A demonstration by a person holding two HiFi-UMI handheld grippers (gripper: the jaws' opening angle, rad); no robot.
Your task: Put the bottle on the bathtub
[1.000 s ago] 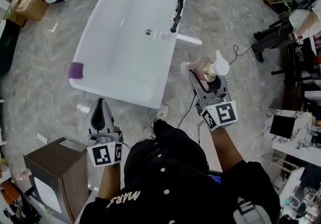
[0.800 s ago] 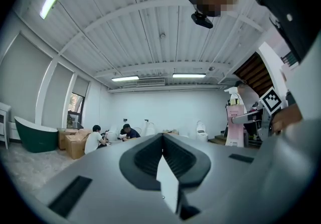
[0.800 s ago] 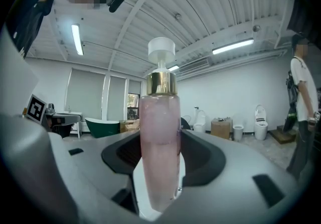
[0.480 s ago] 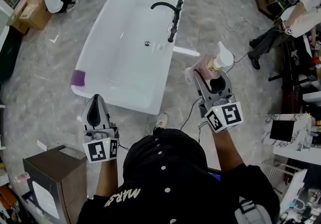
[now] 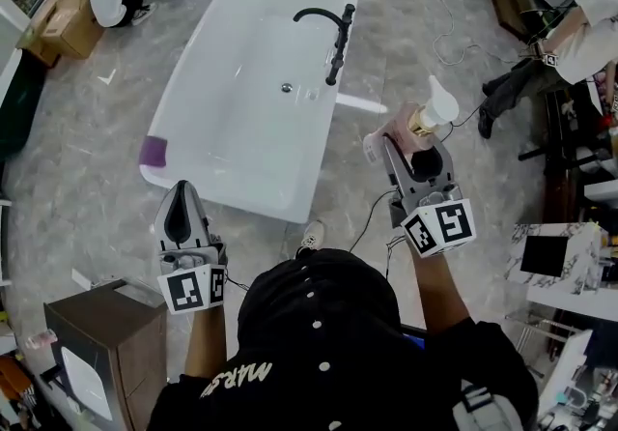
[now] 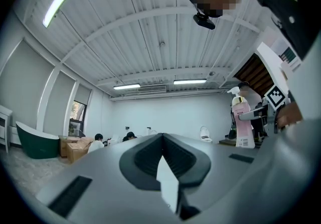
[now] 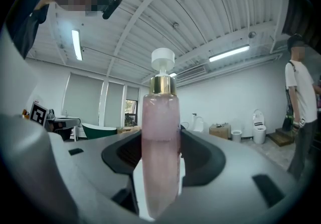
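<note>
Your right gripper [image 5: 407, 143] is clamped on the pink bottle [image 5: 411, 122], which is upright with its pump on top. Your left gripper [image 5: 183, 195] has its jaws together with nothing in them. Both have come up in the last second, so the bottle now hangs over the floor right of the bathtub [image 5: 222, 189], apart from its rim. I'd say the carry across is next.

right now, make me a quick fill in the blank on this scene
1. The bottle in the right gripper is coloured ____.
2. The left gripper is shut and holds ____.
3. The tap on the bathtub is coloured ____.
Missing words: pink; nothing; black.
</note>
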